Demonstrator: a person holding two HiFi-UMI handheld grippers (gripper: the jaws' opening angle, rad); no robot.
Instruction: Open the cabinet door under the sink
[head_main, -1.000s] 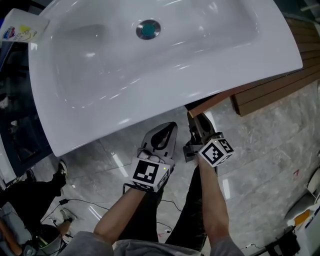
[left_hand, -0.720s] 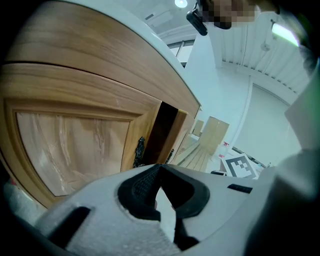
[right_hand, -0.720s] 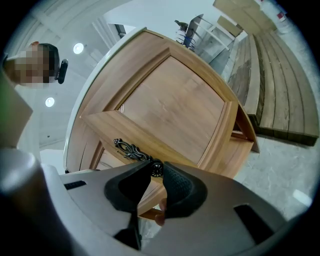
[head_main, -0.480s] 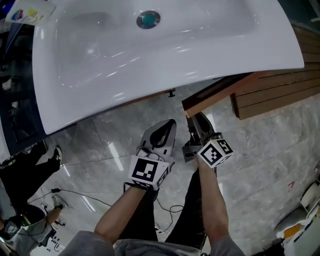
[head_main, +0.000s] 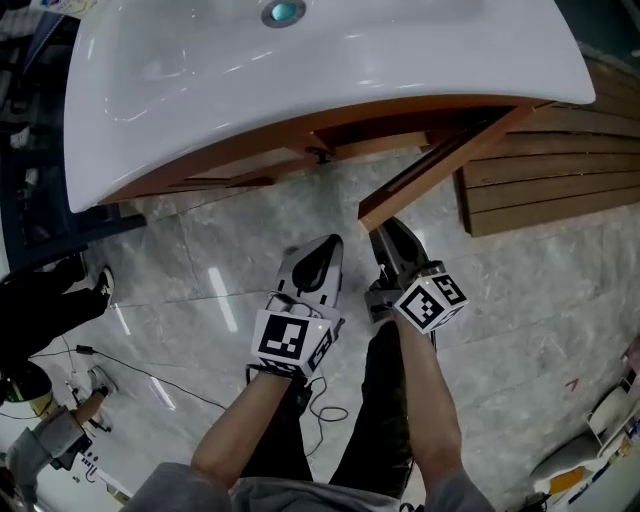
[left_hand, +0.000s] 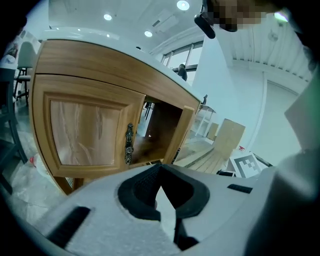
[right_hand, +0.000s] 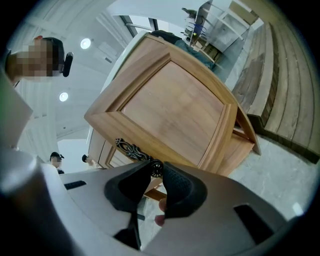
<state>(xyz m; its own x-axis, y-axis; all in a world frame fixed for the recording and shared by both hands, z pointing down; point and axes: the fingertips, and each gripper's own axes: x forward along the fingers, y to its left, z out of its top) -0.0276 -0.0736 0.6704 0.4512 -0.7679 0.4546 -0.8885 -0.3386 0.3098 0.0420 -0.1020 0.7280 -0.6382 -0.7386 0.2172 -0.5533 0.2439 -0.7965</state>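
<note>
Under the white sink (head_main: 330, 70) stands a wooden cabinet (head_main: 250, 155). Its right door (head_main: 440, 160) is swung out toward me. My right gripper (head_main: 383, 232) is at that door's free edge. In the right gripper view the door panel (right_hand: 175, 115) fills the frame, and my right gripper (right_hand: 154, 170) is shut on the knob of the dark ornate door handle (right_hand: 131, 149). My left gripper (head_main: 318, 258) hangs beside it, shut and holding nothing. In the left gripper view, beyond that gripper (left_hand: 161, 187), the left door (left_hand: 85, 132) is closed with its own handle (left_hand: 129, 144), and the open compartment (left_hand: 157, 127) shows.
A slatted wooden panel (head_main: 545, 190) lies on the marble floor at the right. Cables (head_main: 150, 370) trail over the floor at the lower left, near another person's shoe (head_main: 100, 285). Leaning boards (left_hand: 227, 142) stand beyond the cabinet.
The right door has swung further out with my right gripper on its handle. The cabinet's wooden front, hidden under the sink rim before, now shows. The left gripper stayed put.
</note>
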